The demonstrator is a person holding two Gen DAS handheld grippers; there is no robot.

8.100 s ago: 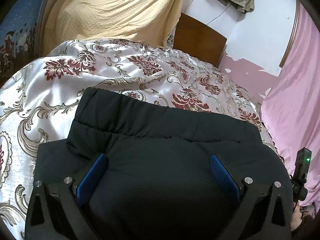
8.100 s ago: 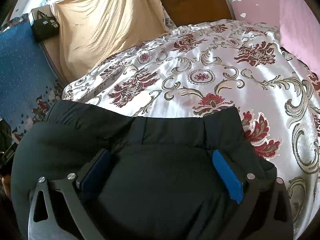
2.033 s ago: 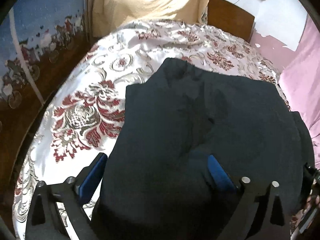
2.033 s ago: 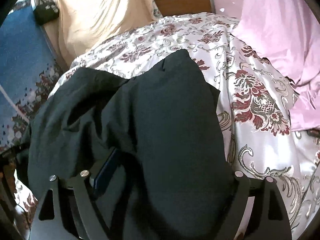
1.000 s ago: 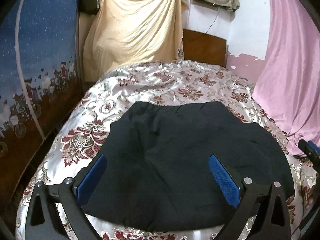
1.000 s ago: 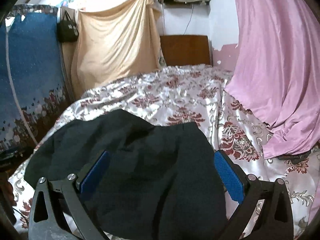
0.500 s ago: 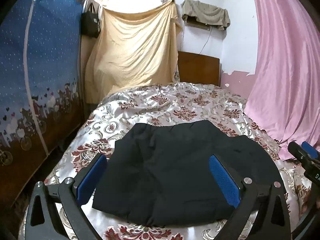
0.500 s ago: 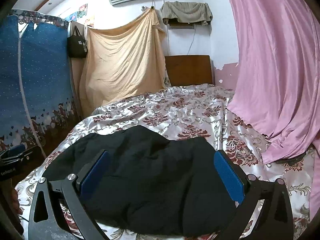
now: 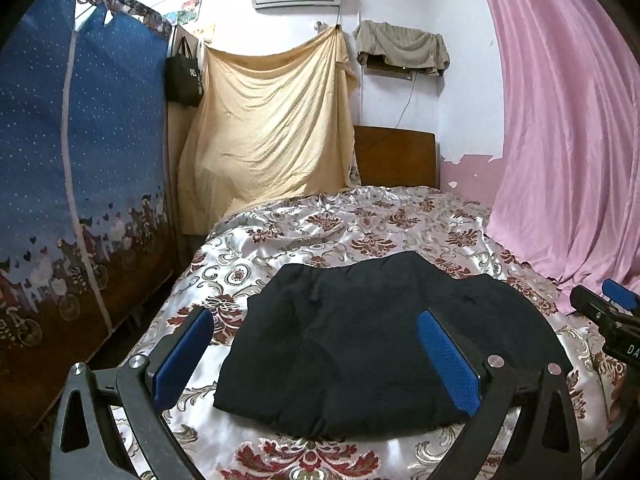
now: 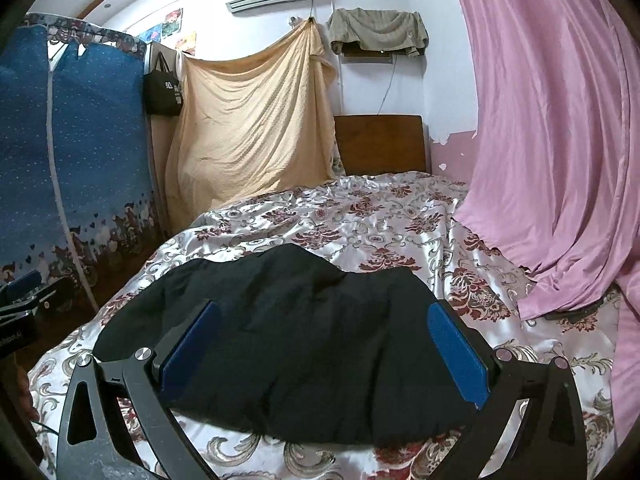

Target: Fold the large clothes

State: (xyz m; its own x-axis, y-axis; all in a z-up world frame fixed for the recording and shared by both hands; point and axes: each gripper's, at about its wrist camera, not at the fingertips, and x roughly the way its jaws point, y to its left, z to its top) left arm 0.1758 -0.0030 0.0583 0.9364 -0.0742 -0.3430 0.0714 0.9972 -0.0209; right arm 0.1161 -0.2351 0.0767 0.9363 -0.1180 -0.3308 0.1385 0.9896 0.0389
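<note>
A black garment (image 9: 360, 340) lies folded in a wide flat bundle on the near part of the bed; it also shows in the right wrist view (image 10: 304, 340). My left gripper (image 9: 314, 356) is open and empty, held back from and above the garment's near edge. My right gripper (image 10: 324, 348) is open and empty too, also raised off the garment. The right gripper shows at the right edge of the left wrist view (image 9: 608, 316). The left gripper shows at the left edge of the right wrist view (image 10: 28, 296).
The bed has a shiny floral cover (image 9: 360, 224) and a wooden headboard (image 9: 394, 156). A pink curtain (image 9: 568, 140) hangs on the right. A blue fabric wardrobe (image 9: 80, 160) stands on the left. A yellow sheet (image 9: 264, 128) and a black bag (image 9: 184, 76) hang behind.
Both grippers let go of the black garment, opened, and pulled back and up from it. The garment now lies folded on the bed.
</note>
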